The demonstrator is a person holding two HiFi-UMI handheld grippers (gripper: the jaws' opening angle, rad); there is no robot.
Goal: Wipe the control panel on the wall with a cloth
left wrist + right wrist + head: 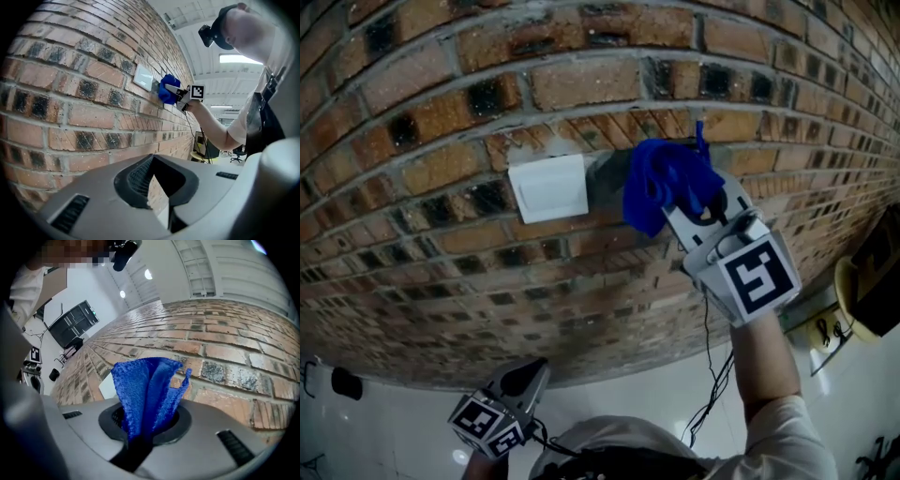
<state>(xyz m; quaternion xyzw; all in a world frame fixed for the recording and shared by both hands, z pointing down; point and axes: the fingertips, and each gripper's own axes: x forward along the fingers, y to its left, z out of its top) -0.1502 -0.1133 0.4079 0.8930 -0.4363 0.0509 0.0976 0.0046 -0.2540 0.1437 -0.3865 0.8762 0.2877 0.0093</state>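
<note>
The white control panel (548, 187) is a flat square plate set in the brick wall (441, 112). Just to its right, my right gripper (694, 195) is shut on a bunched blue cloth (661, 183), which is up against the bricks beside the panel and does not cover it. In the right gripper view the cloth (145, 390) stands up out of the right gripper (145, 423), with the panel (105, 385) behind it to the left. My left gripper (530, 375) hangs low by the person's body, shut and empty. Seen from the left gripper (161, 187), the panel (143, 77) and cloth (166, 90) are far up the wall.
A thin black cable (711, 375) hangs below the right arm. A yellowish round object (861, 300) sits at the right edge and a small black object (345, 382) lies on the pale floor at lower left. A desk and chairs (236, 154) stand far down the room.
</note>
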